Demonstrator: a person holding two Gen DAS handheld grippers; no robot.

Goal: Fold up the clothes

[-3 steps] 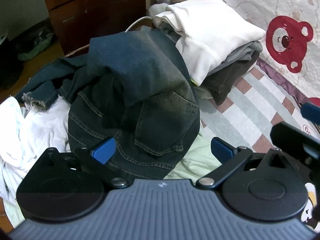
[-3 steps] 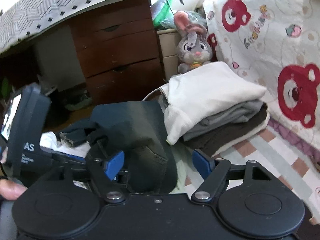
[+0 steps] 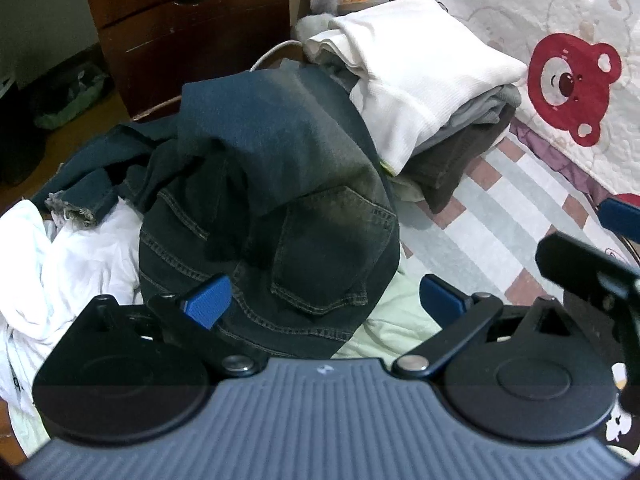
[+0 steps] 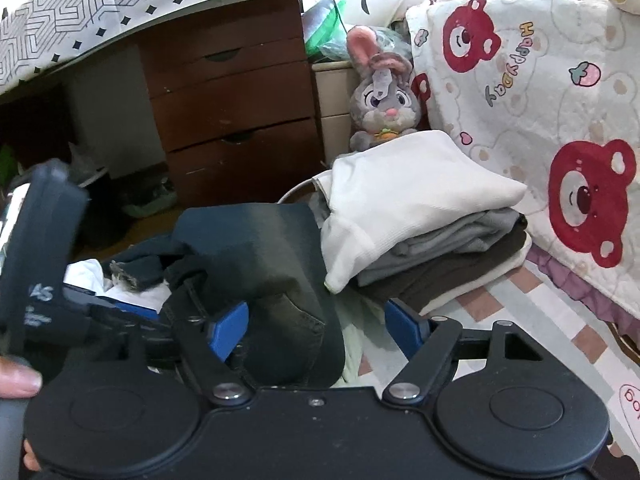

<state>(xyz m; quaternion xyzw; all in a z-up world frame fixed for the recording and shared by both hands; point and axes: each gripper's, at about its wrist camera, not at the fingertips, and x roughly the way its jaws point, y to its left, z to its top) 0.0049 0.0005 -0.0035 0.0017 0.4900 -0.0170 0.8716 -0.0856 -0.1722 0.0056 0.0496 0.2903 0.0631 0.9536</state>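
Dark blue jeans [image 3: 280, 208] lie heaped on the bed, back pocket up, over loose white clothes [image 3: 60, 256] and a pale green garment [image 3: 392, 316]. My left gripper [image 3: 326, 300] is open just above the jeans' near edge, nothing between its blue pads. In the right wrist view the same jeans [image 4: 264, 256] sit in front of my right gripper [image 4: 316, 330], which is also open and empty. A folded stack [image 4: 424, 216], white on top with grey and brown below, stands to the right of the jeans; the same stack [image 3: 420, 92] shows in the left wrist view.
A brown chest of drawers [image 4: 232, 116] stands beyond the bed. A grey plush rabbit [image 4: 380, 96] sits behind the stack. A bear-print quilt [image 4: 540, 120] rises on the right. The striped sheet [image 3: 500, 216] is bare right of the jeans. A hand [image 4: 16, 378] holds the left gripper's body.
Both views have shifted slightly, showing the jeans and stack a little lower in frame. The clothes have not moved and both grippers stay open.
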